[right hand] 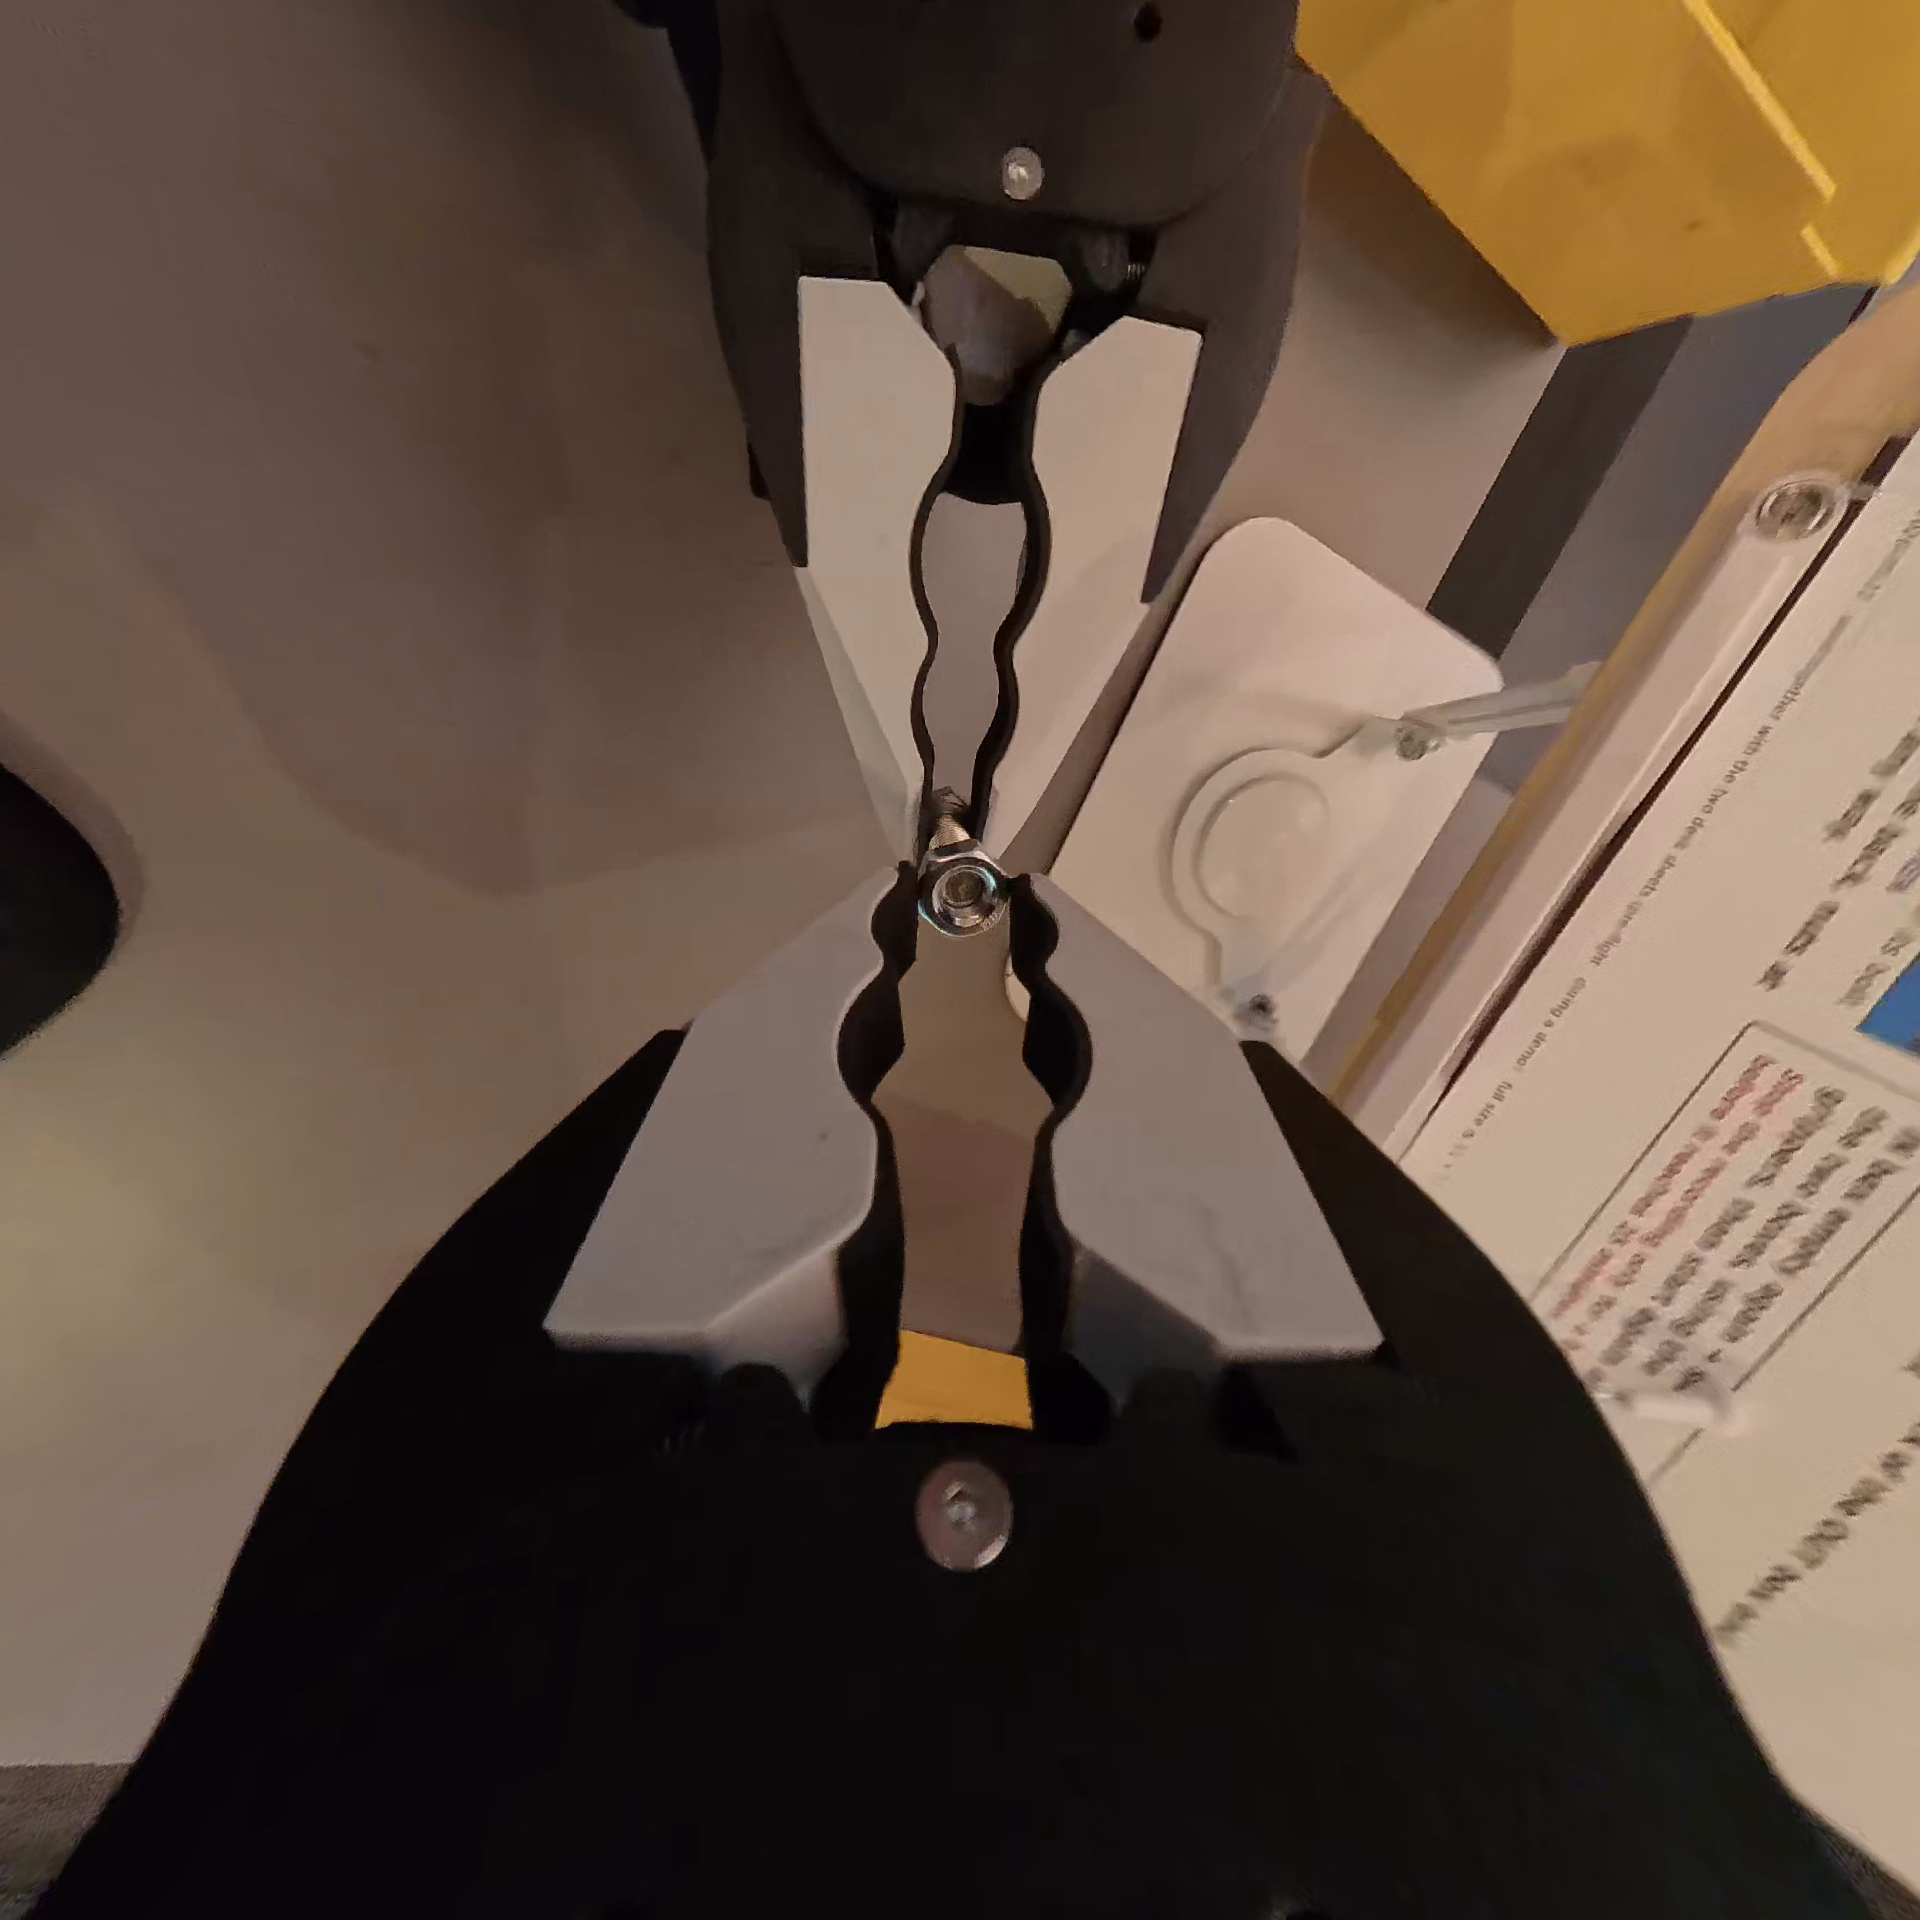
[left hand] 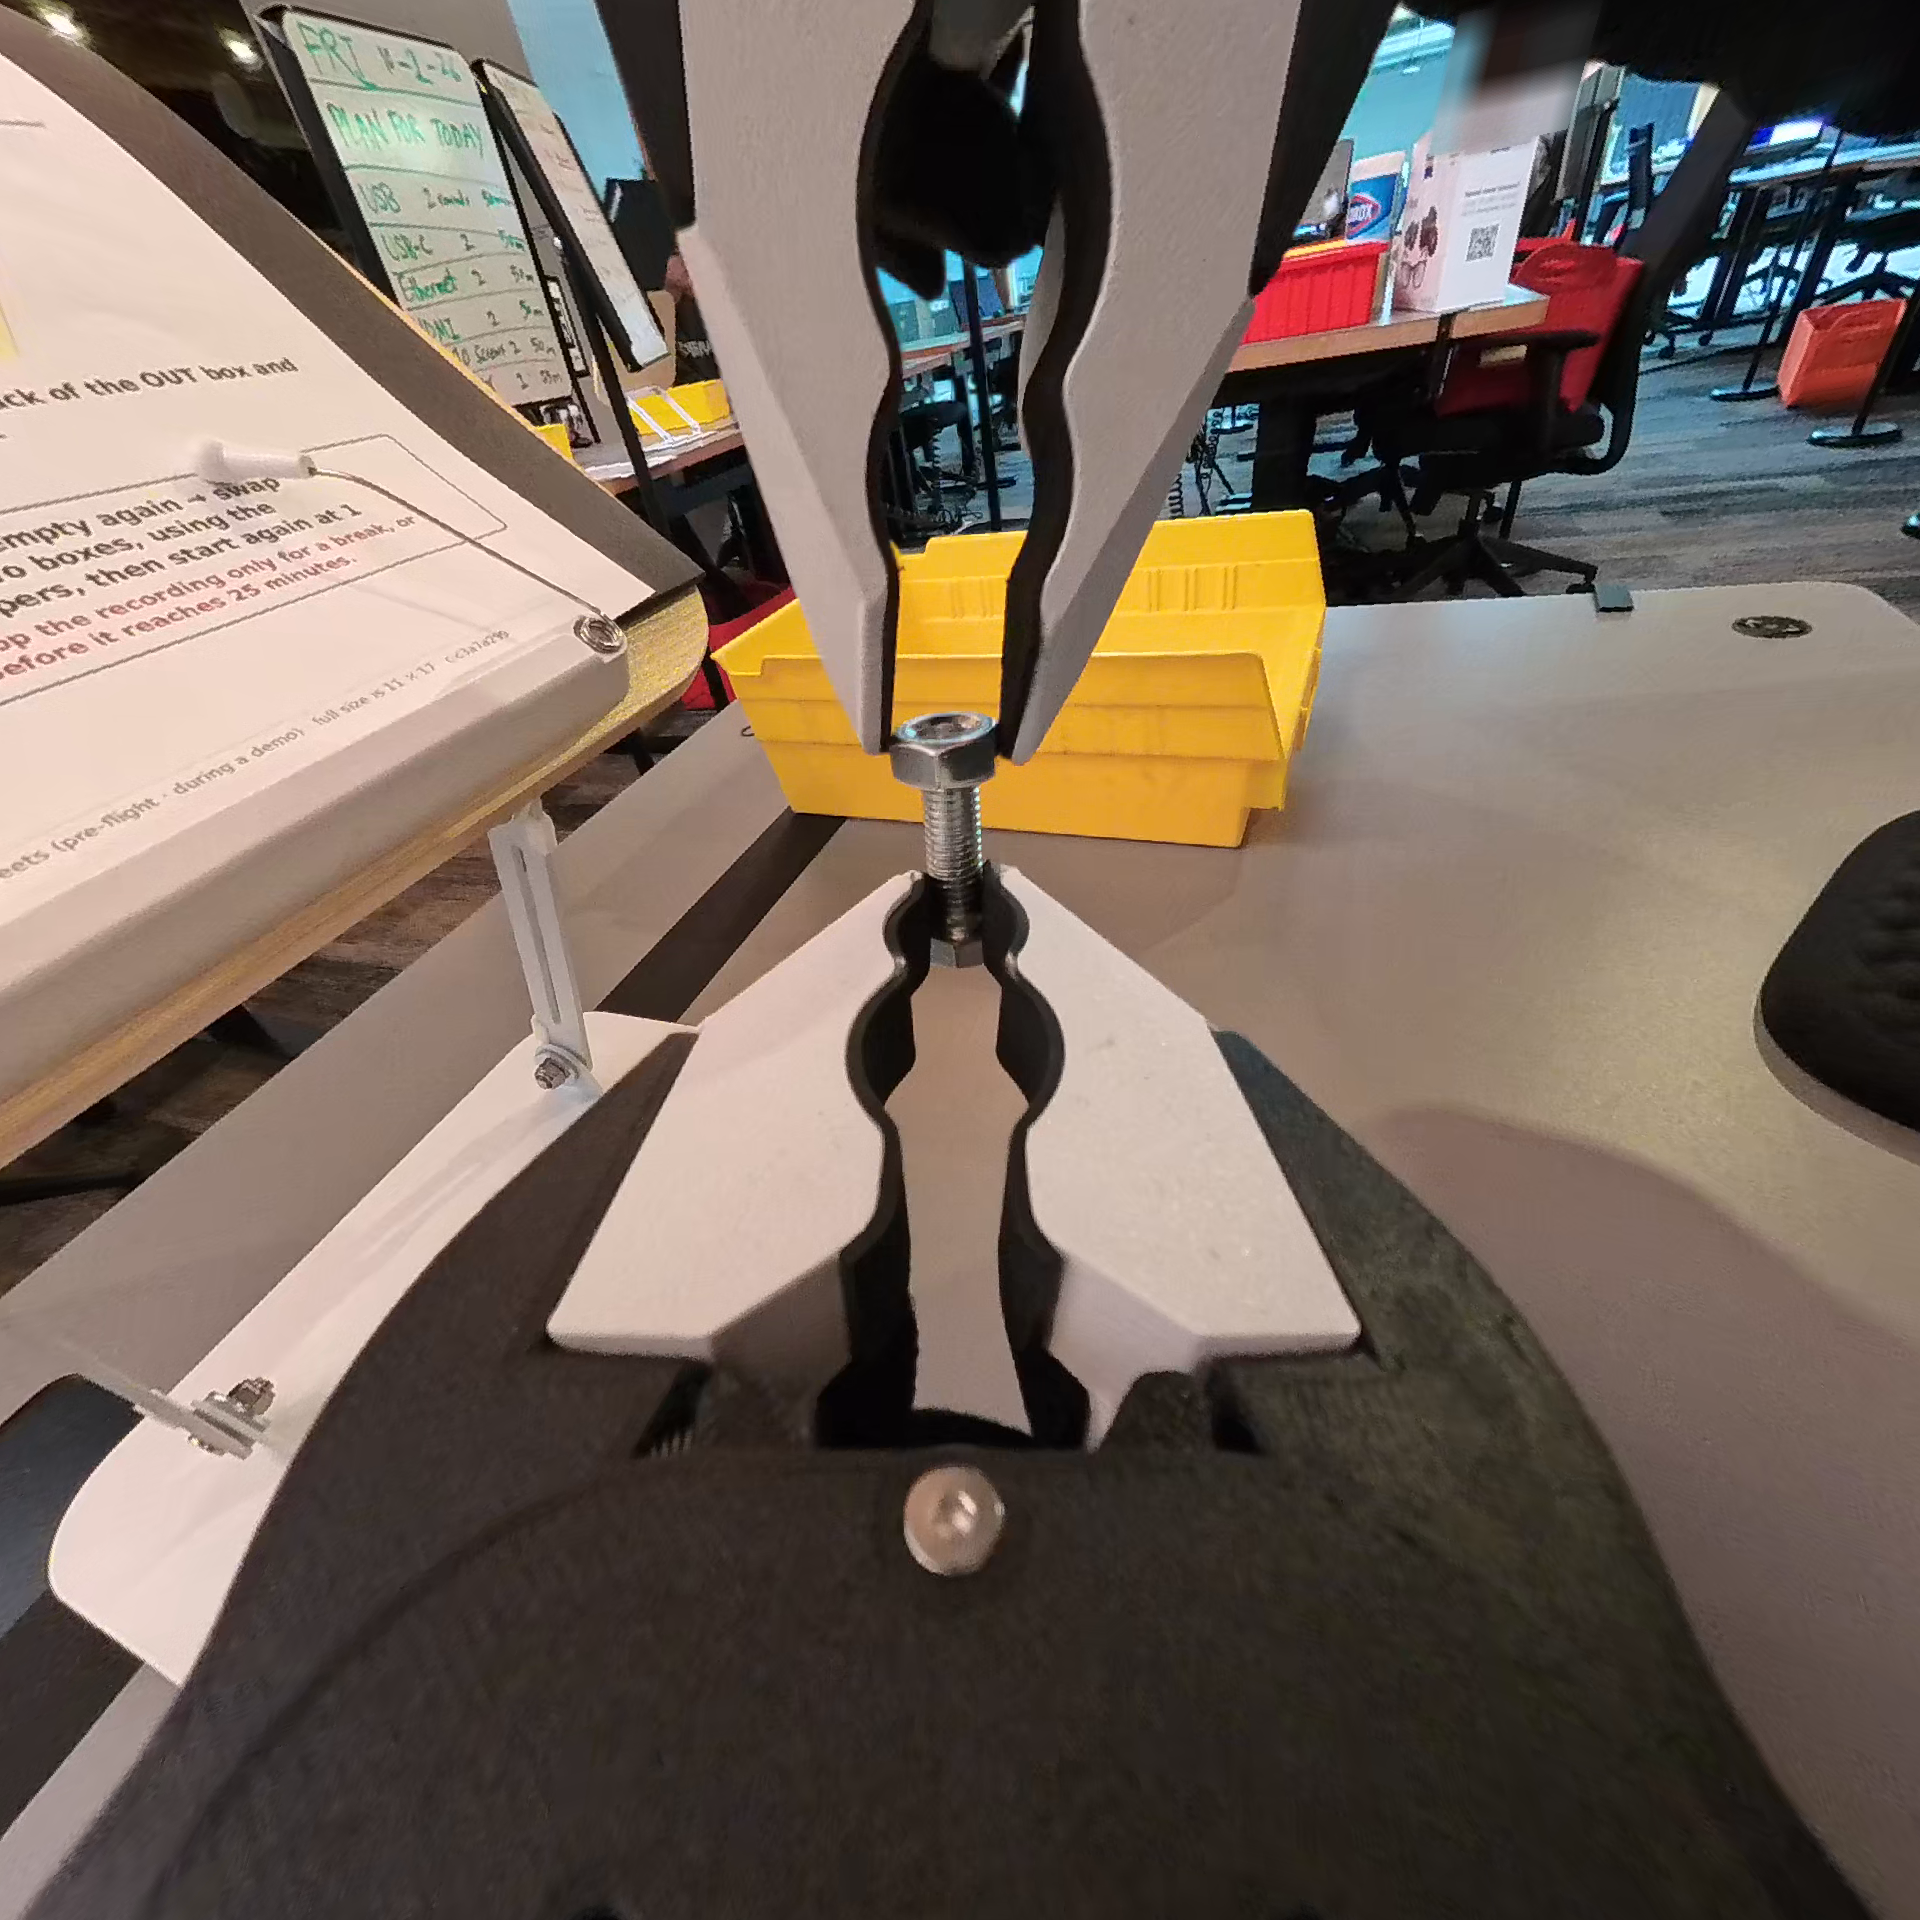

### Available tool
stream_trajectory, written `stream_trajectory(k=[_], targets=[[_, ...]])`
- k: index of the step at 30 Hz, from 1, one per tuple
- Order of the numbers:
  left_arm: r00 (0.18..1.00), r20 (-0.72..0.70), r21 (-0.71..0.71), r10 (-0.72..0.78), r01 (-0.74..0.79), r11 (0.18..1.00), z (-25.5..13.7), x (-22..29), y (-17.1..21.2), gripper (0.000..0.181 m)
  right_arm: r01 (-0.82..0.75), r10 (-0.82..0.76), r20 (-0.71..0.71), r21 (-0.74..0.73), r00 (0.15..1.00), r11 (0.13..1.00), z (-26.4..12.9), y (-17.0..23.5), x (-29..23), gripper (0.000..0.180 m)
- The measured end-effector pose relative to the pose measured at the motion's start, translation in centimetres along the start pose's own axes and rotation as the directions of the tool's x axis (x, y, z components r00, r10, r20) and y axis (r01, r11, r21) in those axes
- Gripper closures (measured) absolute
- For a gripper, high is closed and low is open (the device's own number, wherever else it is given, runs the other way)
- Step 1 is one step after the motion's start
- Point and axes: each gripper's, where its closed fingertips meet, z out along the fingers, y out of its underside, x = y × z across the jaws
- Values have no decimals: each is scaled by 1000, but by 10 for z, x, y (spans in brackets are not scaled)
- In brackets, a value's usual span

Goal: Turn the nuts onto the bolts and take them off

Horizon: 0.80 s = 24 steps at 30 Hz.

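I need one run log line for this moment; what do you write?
stage: nut turning | left gripper: shut on bolt, lower end | right gripper: shut on nut, upper end | bolt: upright over table

A yellow plastic bin (left hand: pixel 1091 727) sat on the grey surface (left hand: pixel 1558 883), toward its far edge. To the left, a printed instruction sheet (left hand: pixel 208 623) lay on a tilted board propped by a white bracket (left hand: pixel 545 977). Whiteboards (left hand: pixel 436 208), red bins (left hand: pixel 1320 291) and office chairs (left hand: pixel 1507 416) stood well behind.
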Motion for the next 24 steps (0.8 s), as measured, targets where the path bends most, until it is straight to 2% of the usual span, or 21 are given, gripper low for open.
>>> stream_trajectory(k=[2, 4, 7, 9, 11, 13, 15, 20, 24], targets=[[1000, 2, -4, 2, -2, 1000, 1, 0, 1, 173, -116, 116, 25, -8, 993, 993, 1, 2, 1, 164], [1000, 8, -6, -3, 3, 1000, 1, -1, 1, 173, -300, 300, 52, -12, 953, 954, 2, 3, 3, 164], [1000, 16, -9, -16, 16, 1000, -1, -5, 4, 173, -611, 609, 86, -6, 788, 791, 5, 2, 8, 164], [1000, 14, -21, -13, 13, 1000, 0, -5, 7, 173, -654, 653, 85, -17, 752, 756, 8, 3, 6, 164], [1000, 10, -26, -4, 4, 1000, 2, -2, 8, 173, -626, 626, 88, -32, 775, 779, 7, 3, 3, 161], [1000, 2, -9, -6, 6, 1000, 2, 0, 3, 173, -553, 554, 37, -26, 832, 833, 5, 6, 8, 131], [1000, 5, -11, 1, -1, 1000, 1, -1, 3, 173, -438, 438, -2, -18, 899, 899, 2, 7, 11, 128], [1000, -2, 6, -15, 15, 1000, -1, -2, 1, 173, -163, 163, -13, 3, 987, 987, 0, 2, 5, 139], [1000, -11, 3, -7, 7, 1000, 1, 1, 1, 173, -81, 81, -3, -1, 997, 997, 3, 2, 2, 164]])
